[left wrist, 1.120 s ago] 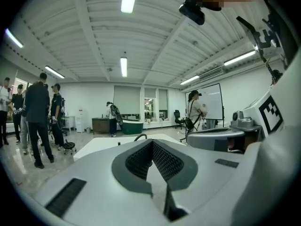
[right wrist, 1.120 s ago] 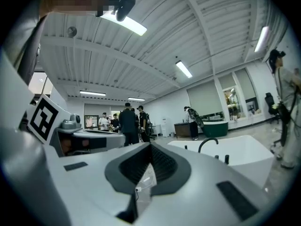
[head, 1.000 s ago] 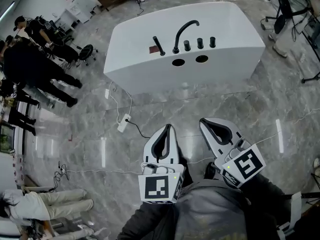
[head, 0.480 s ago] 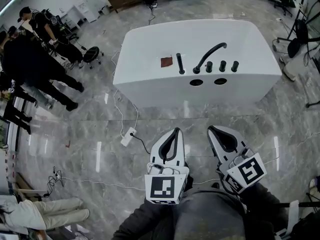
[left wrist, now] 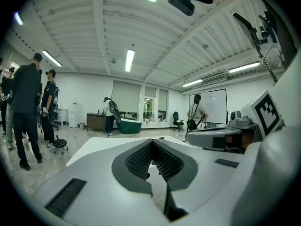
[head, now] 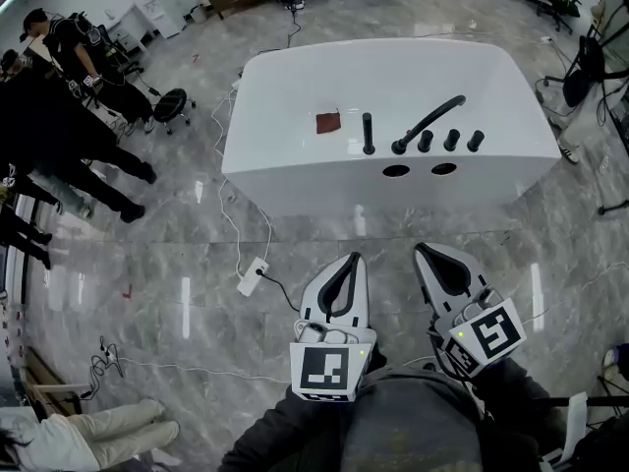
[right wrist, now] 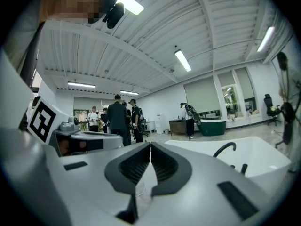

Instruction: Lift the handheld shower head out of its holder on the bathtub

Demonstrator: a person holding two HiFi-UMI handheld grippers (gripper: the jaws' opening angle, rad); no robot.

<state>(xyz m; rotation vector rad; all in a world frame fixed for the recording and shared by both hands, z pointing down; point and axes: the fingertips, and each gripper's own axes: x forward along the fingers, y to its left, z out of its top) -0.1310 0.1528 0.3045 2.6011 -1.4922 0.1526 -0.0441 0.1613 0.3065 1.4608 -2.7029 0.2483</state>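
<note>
The white bathtub (head: 295, 170) stands on the grey marble floor ahead of me. On its near deck the black handheld shower head (head: 368, 133) stands upright in its holder, left of the curved black spout (head: 429, 119) and three black knobs (head: 451, 140). My left gripper (head: 354, 258) and right gripper (head: 425, 250) hover side by side over the floor, well short of the tub, both shut with nothing between the pads. In the right gripper view the spout (right wrist: 225, 148) and tub (right wrist: 268, 157) show to the right of the shut right gripper (right wrist: 150, 145). The left gripper (left wrist: 151, 141) points at the tub's white rim (left wrist: 94, 147).
A white power strip (head: 249, 275) with its cable lies on the floor left of my grippers. Several people (head: 59, 116) and a black stool (head: 169, 101) stand at the left. A small red-brown patch (head: 328, 122) lies on the tub deck. An office chair (head: 590, 67) stands at the right.
Both grippers have travelled forward towards the bathtub, which now sits lower and nearer in the head view. Their jaws have stayed shut.
</note>
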